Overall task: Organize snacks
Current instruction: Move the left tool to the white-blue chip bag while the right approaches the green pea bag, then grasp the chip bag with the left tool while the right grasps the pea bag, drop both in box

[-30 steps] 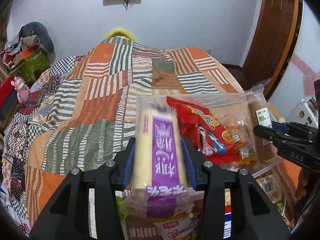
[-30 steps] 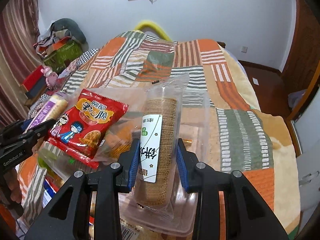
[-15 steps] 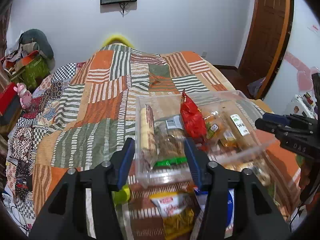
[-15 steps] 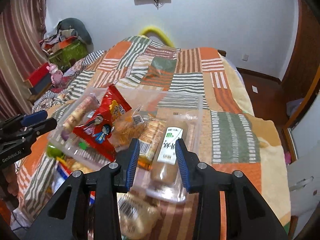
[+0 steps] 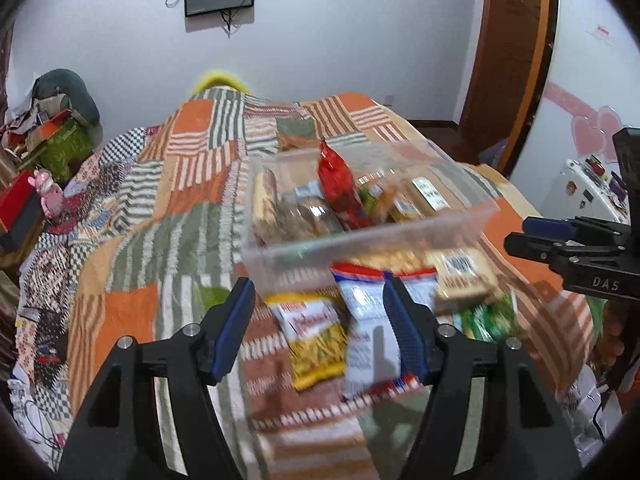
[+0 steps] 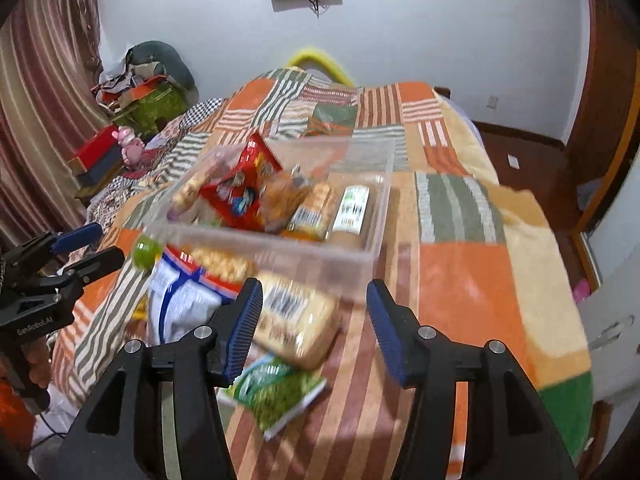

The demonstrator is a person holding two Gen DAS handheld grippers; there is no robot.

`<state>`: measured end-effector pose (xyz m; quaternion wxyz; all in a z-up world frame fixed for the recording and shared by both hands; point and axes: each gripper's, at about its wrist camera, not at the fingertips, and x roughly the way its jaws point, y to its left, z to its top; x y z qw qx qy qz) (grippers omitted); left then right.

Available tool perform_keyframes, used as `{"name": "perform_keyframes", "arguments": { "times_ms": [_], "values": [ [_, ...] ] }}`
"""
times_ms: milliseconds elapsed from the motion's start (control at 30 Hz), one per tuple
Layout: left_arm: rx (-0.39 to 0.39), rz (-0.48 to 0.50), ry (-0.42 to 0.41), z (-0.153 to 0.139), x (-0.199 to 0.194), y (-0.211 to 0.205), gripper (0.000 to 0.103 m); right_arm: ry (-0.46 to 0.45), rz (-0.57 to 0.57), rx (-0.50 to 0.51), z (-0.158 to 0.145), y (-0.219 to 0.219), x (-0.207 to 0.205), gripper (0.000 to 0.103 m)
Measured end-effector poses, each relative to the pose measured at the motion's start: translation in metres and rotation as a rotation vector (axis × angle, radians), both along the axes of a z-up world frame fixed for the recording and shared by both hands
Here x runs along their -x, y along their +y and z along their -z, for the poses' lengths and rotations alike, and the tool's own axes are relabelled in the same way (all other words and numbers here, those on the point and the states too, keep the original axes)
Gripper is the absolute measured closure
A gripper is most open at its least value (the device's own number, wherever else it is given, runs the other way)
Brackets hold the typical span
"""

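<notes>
Two grippers hang over a bed covered in a patchwork quilt, both with nothing between their blue pads. The left gripper has its jaws opening, released above loose packets; the right gripper is likewise opening and empty. One clear plastic bin sits on the quilt just beyond both grippers and holds the sorted snacks: one red packet standing upright near the middle, one long pale roll at the left end, and one brown biscuit sleeve with a white label at the right end. Several smaller wrapped items lie between them, too blurred to count surely. Outside the bin, on the near side, five loose snacks show: one yellow packet, one blue-and-white packet, one tan packet with a barcode, one green packet and one small green round piece touching the bin's left corner. One hand grips the left tool's handle.
</notes>
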<state>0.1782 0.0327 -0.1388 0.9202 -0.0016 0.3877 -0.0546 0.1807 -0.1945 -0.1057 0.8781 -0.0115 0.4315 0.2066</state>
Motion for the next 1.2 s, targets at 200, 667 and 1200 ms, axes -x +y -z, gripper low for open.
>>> {"name": "perform_keyframes", "arguments": {
  "times_ms": [200, 667, 1200],
  "values": [
    [0.028, 0.014, 0.047, 0.015, 0.015, -0.011, 0.035, 0.064, -0.006, 0.007, 0.022, 0.004, 0.017, 0.052],
    [0.014, 0.072, 0.077, 0.042, 0.007, -0.043, 0.017, 0.152, -0.033, -0.031, 0.054, 0.009, 0.027, 0.057],
    [0.038, 0.046, 0.106, 0.069, -0.019, -0.054, 0.029, 0.136, 0.02, -0.103, 0.047, -0.014, 0.037, 0.077]
  ]
}}
